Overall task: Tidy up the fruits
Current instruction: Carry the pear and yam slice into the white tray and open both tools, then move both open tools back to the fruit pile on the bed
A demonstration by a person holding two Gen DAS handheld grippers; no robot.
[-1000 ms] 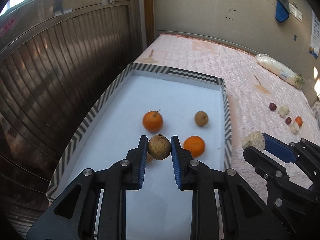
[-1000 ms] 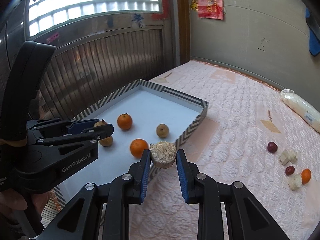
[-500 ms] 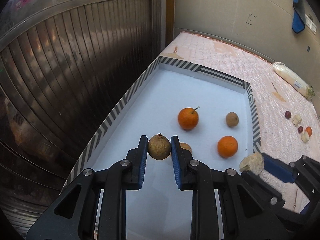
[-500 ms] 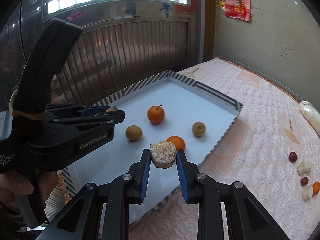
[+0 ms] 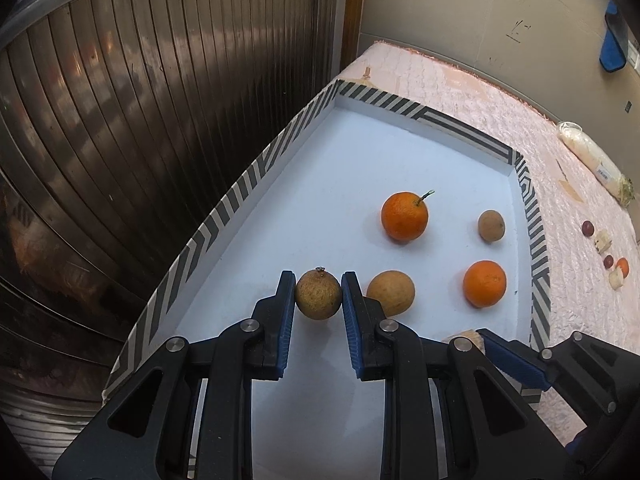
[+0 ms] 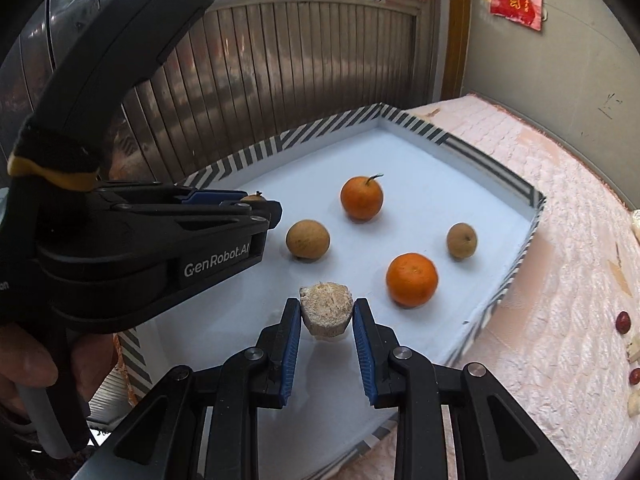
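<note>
A white tray with a striped rim (image 5: 248, 178) (image 6: 472, 152) lies on the pink quilted bed. In it rest a stemmed orange (image 5: 404, 216) (image 6: 361, 199), a second orange (image 5: 484, 283) (image 6: 411, 279), a small brown fruit (image 5: 491, 225) (image 6: 461, 240) and a larger tan round fruit (image 5: 391, 292) (image 6: 307, 239). My left gripper (image 5: 318, 294) is shut on a brown round fruit (image 5: 318, 295) above the tray's left part. My right gripper (image 6: 326, 314) is shut on a pale rough chunk (image 6: 326, 311) above the tray's near part; it shows at the left wrist view's lower right (image 5: 466, 336).
More small pieces lie on the quilt to the right: red fruits (image 5: 587, 227) (image 6: 623, 321), white chunks (image 5: 602, 240) and a small orange (image 5: 622, 267). A bagged white vegetable (image 5: 592, 158) lies near the wall. A ribbed metal shutter (image 5: 140, 120) stands close along the tray's left side.
Both grippers have moved left and down over the tray, each keeping its fruit. The right gripper now hangs inside the tray's rim instead of over the quilt.
</note>
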